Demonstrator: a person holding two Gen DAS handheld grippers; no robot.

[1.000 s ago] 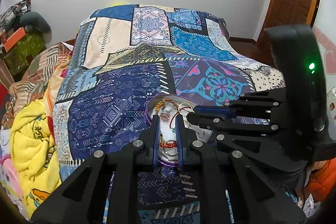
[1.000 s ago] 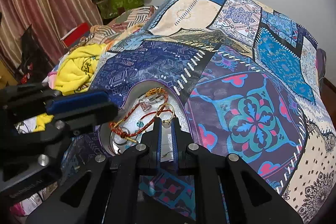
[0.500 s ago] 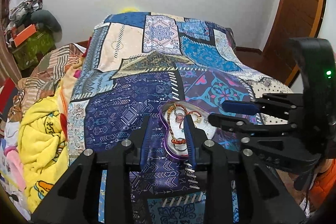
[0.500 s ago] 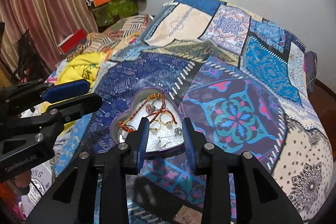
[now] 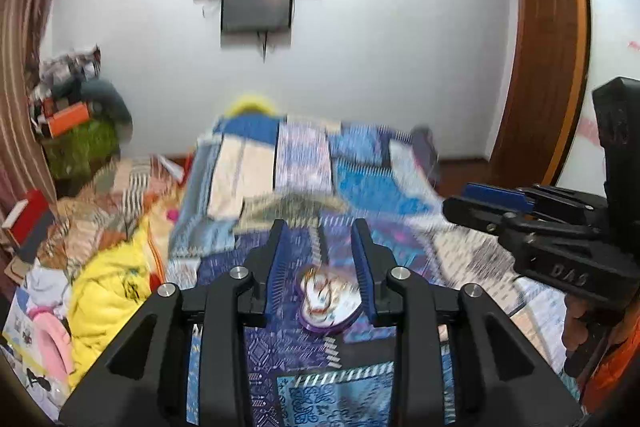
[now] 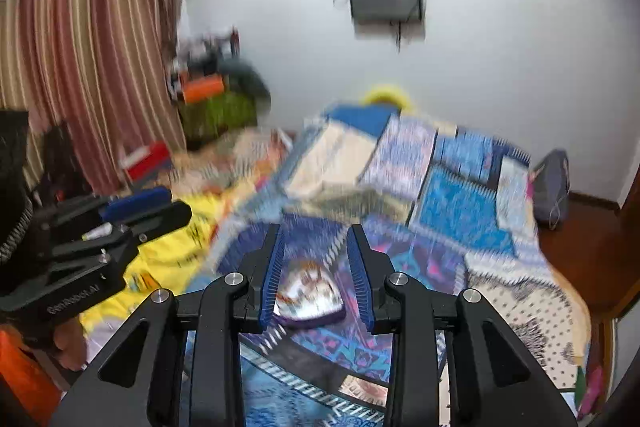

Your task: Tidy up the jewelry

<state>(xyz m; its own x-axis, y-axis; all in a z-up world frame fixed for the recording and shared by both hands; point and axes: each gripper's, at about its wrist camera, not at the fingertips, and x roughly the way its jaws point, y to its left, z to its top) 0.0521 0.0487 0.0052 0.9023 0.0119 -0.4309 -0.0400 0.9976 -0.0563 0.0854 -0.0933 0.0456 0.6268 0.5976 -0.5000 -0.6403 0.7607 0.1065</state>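
I see a heart-shaped tray (image 5: 325, 303) with a purple rim lying flat on the patchwork bedspread (image 5: 304, 163), near the foot of the bed. Its inside is pale and shiny. A small tangle of jewelry (image 5: 318, 285) sits inside it: I can make out gold and reddish-orange strands, but motion blur keeps me from telling the pieces apart. From my right camera the same tray (image 6: 308, 297) shows its pointed end turned toward the right, with the jewelry (image 6: 306, 273) bunched toward the far side of the tray.
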